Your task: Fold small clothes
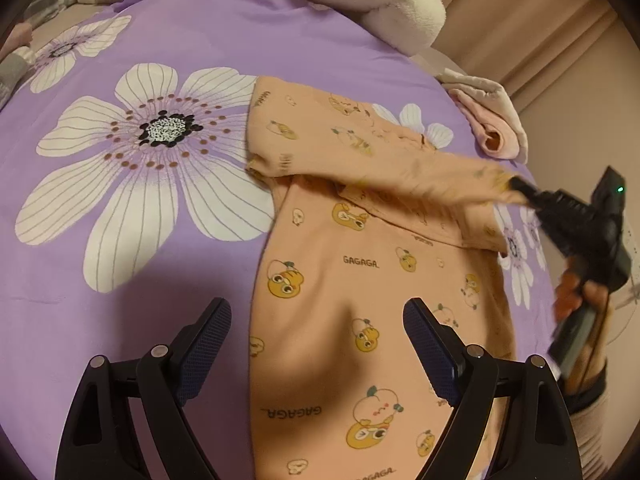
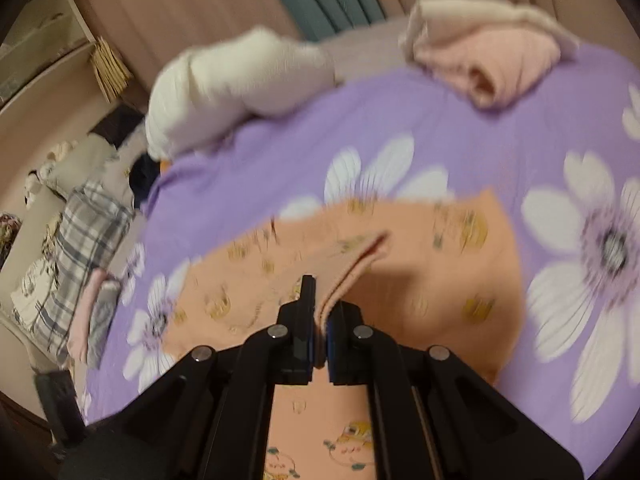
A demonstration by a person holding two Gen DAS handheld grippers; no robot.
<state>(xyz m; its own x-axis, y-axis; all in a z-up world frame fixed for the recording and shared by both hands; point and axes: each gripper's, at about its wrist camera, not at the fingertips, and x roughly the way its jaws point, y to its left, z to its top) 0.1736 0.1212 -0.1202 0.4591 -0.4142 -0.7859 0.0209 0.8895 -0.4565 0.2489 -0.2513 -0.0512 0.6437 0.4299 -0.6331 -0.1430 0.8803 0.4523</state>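
A bed fills both views, spread with a purple sheet printed with big white flowers; curtains hang behind it. On the sheet lies the peach shirt, a small printed top, body flat, one sleeve already folded across the chest. The right gripper is clamped tight on the other sleeve's edge and holds it raised off the bed, the cloth stretched taut from the shoulder. The left gripper hovers over the lower body of the shirt with its jaws wide apart, gripping nothing.

The main risk, as I judge it, is drag: nothing pins the body, so a pull on the sleeve could slide the whole shirt or undo the sleeve already folded. The pinch also looks shallow, near the hem, so the cloth could slip out partway.

Around the shirt: a white fluffy blanket at the far edge, a rolled pink garment just past the raised sleeve, and a plaid pillow off to the side. The pink roll sits nearest, yet the space over the chest looks clear.
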